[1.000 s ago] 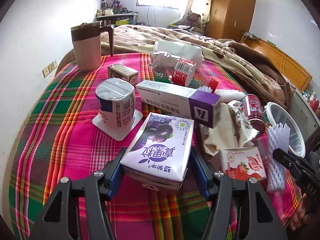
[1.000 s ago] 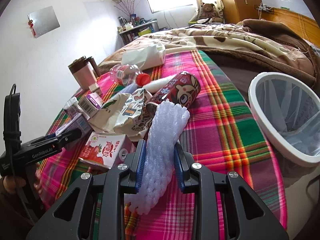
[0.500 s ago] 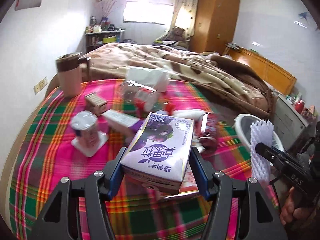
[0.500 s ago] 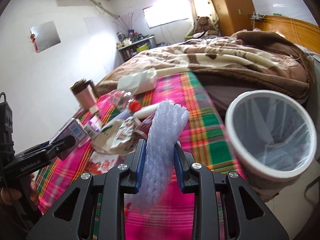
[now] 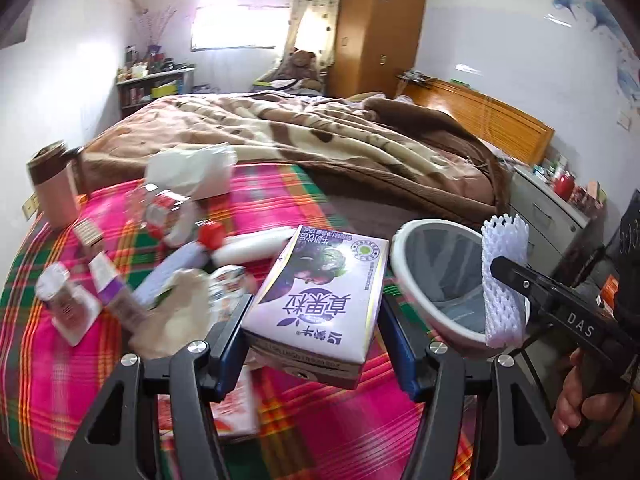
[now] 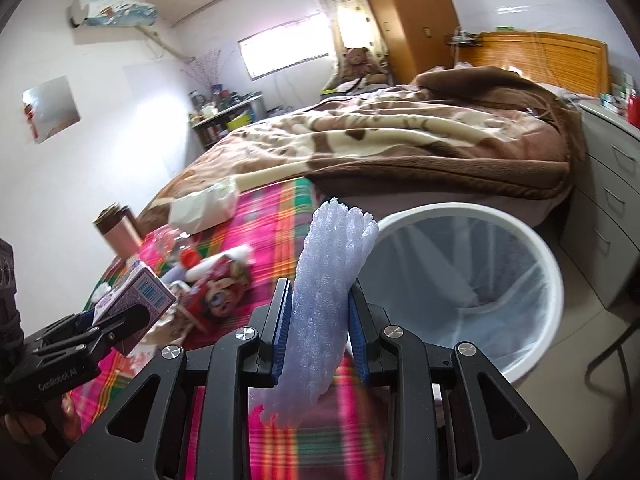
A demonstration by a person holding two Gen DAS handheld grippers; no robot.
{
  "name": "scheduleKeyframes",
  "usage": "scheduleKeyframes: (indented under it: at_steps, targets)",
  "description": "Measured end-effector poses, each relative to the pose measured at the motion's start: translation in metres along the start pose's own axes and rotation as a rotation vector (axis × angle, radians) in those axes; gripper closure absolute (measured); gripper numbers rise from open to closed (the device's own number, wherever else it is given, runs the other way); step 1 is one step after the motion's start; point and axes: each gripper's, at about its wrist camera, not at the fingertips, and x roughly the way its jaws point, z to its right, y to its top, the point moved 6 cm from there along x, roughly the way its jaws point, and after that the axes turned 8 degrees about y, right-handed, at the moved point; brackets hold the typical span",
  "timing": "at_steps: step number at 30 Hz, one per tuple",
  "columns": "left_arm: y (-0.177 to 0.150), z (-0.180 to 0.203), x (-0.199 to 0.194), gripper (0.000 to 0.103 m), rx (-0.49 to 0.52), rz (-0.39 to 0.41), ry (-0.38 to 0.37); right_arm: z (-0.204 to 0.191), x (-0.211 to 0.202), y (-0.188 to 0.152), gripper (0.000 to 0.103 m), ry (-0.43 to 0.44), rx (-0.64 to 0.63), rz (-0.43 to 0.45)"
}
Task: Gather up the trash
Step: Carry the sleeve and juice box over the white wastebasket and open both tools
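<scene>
Two trash items held clear of the bed, one per gripper. Purple-and-white drink carton (image 5: 320,300) pinched across its width by the left gripper (image 5: 314,344), blue pads pressed on both sides, raised above the pink, green and yellow plaid blanket (image 5: 40,360). Chinese characters printed in purple on the carton face, seen upside down; round green seal near the far corner; barcode on the end panel visible in the right wrist view. White foam fruit-netting sleeve (image 6: 328,292) clamped upright in the right gripper (image 6: 318,336), jaws nearly together and squeezing the mesh, upper end standing above the pads, lower end hanging below. Lettering "DAS" legible on the right gripper body in the left wrist view; "GenRobot.AI" legible on the left gripper body in the right wrist view. Fingers of a hand (image 5: 580,404) wrapped round the right gripper handle.

White round waste bin with clear liner (image 6: 540,272) on the floor just beside the bed edge, directly behind the foam sleeve, mouth open.

Left on the blanket, blurred: clear plastic bottle with red cap and red label (image 5: 168,212), white tube (image 5: 248,246), red cartoon-printed can (image 6: 218,284), strawberry-printed carton (image 5: 236,408), white cup on a square lid (image 5: 60,304), purple-ended box (image 5: 106,284), crumpled wrapper (image 5: 176,312). Pink-and-brown lidded mug (image 5: 52,188) at the far left. Brown patterned bedspread (image 5: 320,136) beyond.
</scene>
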Motion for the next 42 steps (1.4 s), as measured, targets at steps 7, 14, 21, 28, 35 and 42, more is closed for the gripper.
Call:
scheduleKeyframes:
  at_steps: [7, 14, 21, 28, 35, 42]
  targets:
    - [0.010, 0.042, 0.014, 0.040, 0.042, 0.001, -0.040, 0.033, -0.005, 0.004, 0.075, -0.040, 0.034, -0.004]
    - [0.017, 0.081, 0.028, 0.039, 0.060, -0.016, -0.100, 0.062, -0.003, 0.009, 0.075, -0.081, 0.055, -0.018]
    - [0.016, 0.111, 0.048, 0.039, 0.096, -0.047, -0.126, 0.086, 0.009, 0.005, 0.075, -0.108, 0.059, -0.063]
    - [0.014, 0.136, 0.065, 0.039, 0.132, -0.074, -0.137, 0.104, 0.014, 0.001, 0.072, -0.140, 0.059, -0.093]
    - [0.013, 0.149, 0.076, 0.039, 0.150, -0.094, -0.148, 0.115, 0.012, 0.001, 0.070, -0.180, 0.054, -0.107]
    - [0.012, 0.148, 0.076, 0.023, 0.146, -0.095, -0.147, 0.122, 0.010, 0.000, 0.046, -0.192, 0.083, -0.102]
